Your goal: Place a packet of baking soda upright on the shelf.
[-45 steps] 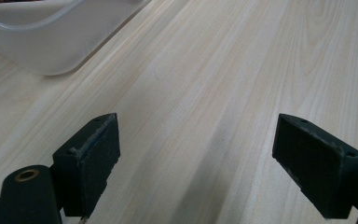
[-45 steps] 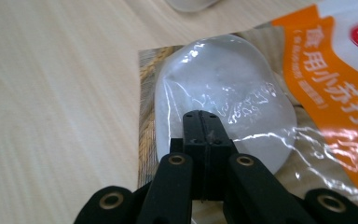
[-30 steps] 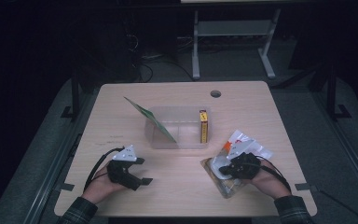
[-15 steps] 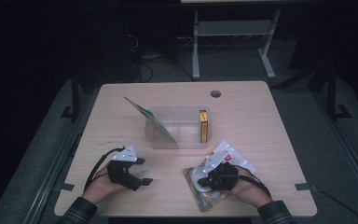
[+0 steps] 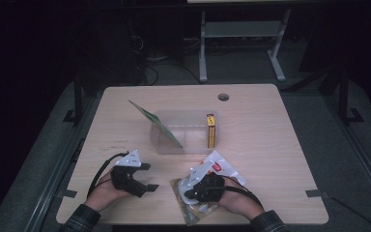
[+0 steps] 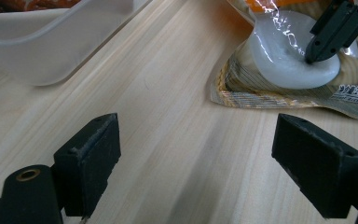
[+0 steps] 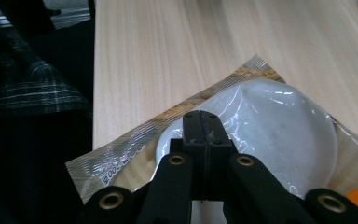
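Observation:
A clear plastic packet (image 5: 223,166) with an orange label and a white round disc inside lies on the table near the front edge. My right gripper (image 5: 189,192) rests on top of it, jaws together, pinching the film over the disc. In the right gripper view the closed tips (image 7: 204,123) sit at the edge of the white disc inside the packet (image 7: 284,133). My left gripper (image 5: 149,177) lies to the packet's left, open with nothing between its fingers. In the left gripper view its gripper (image 6: 205,158) frames bare wood, with the packet (image 6: 279,65) just beyond.
A clear plastic tub (image 5: 183,145) stands mid-table with a yellow box (image 5: 211,130) upright at its right end and a green card (image 5: 157,124) leaning on its left rim. The tub's corner (image 6: 51,51) is close ahead of the left gripper. The table's front edge is near both hands.
My right gripper has slid left along the table's front edge, and the packet came with it, now close to the left gripper. The left hand stayed where it was.

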Demonstrator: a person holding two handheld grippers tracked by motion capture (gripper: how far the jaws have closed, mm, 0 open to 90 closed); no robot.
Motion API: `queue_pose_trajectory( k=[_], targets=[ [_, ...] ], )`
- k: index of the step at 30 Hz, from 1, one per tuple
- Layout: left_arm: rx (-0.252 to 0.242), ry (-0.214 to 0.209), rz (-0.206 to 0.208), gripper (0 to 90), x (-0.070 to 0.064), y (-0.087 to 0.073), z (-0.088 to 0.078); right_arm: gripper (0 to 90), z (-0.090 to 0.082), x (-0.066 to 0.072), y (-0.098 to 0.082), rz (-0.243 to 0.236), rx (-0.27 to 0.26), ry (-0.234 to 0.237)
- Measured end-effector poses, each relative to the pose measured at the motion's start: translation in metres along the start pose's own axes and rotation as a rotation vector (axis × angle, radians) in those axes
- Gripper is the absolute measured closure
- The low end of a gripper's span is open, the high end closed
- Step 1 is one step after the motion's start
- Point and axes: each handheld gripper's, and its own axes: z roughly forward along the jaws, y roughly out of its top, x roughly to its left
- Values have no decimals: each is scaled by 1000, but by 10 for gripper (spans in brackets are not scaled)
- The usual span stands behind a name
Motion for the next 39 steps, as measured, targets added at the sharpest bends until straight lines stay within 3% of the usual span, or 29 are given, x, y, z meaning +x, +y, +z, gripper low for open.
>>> queue_pose_trajectory(
  k=[4, 8, 14, 18, 21, 25, 27, 33, 39],
  targets=[
    [-6, -16, -13, 149, -2, 2, -1, 844, -9, -1, -5, 20, -20, -16],
    [-10, -19, -2, 153, -7, 8, 2, 748, -34, -5, -16, 120, -65, -75],
    [-18, -53, 2, 181, -14, 19, 13, 561, -63, -13, -34, 230, -115, -161],
    [-19, -72, 5, 185, -19, 31, 24, 466, -80, -17, -49, 275, -144, -221],
    [-17, -101, 10, 200, -22, 42, 34, 437, -87, -18, -57, 291, -151, -250],
    [1, -111, 5, 221, -26, 55, 51, 421, -96, -18, -67, 317, -160, -274],
    [14, -134, 31, 266, -26, 62, 61, 413, -99, -17, -71, 322, -165, -285],
    [35, -136, 6, 274, -30, 73, 85, 409, -105, -16, -80, 332, -175, -299],
    [80, -144, 28, 293, -33, 77, 103, 406, -108, -15, -83, 343, -182, -306]
  ],
)
